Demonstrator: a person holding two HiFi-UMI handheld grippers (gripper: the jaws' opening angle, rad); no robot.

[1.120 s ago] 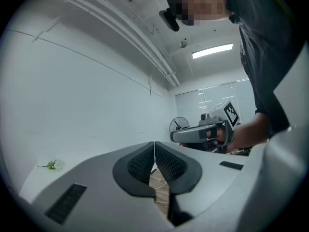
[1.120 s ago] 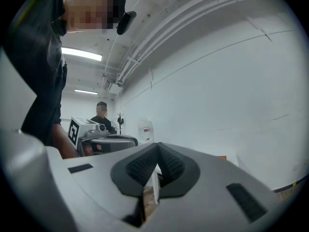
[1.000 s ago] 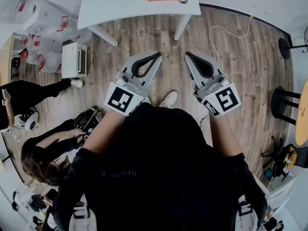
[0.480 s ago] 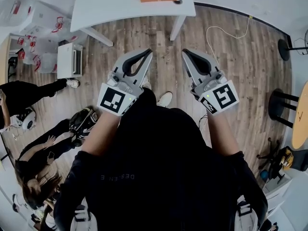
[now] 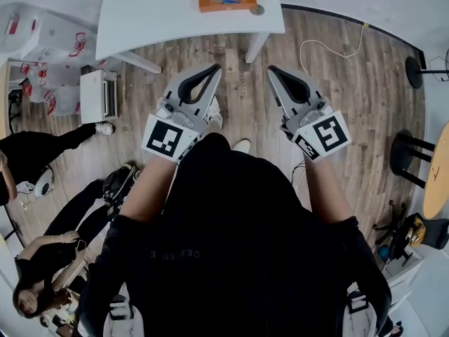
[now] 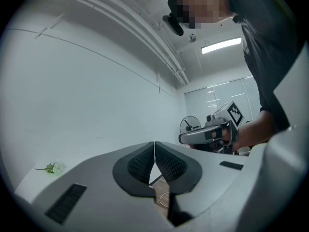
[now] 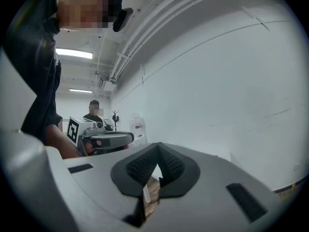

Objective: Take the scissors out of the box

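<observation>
The scissors [image 5: 226, 0] lie flat inside the orange box [image 5: 226, 7]. The box sits near the front edge of the white table [image 5: 161, 12], ahead of the person. Both tools are held out level over the wood floor, well apart from the table. The left gripper [image 5: 212, 69] has its jaws pressed together with nothing between them. The right gripper [image 5: 272, 70] is closed and empty in the same way. So the job has not really begun, and the person has to get to the table first. The scissors have a blue part that is likely the handles, but they are too tiny here to see well. I think they will be light and stiff, so they will not bend or flop. The metal blades are likely smooth, so a pinch there could slide off. The blue handles look like the better place to grab, or the thick middle where the two halves cross. The scissors lie low in the box, so the jaws must open and reach down between the walls. The box may be light too and could slide.
</observation>
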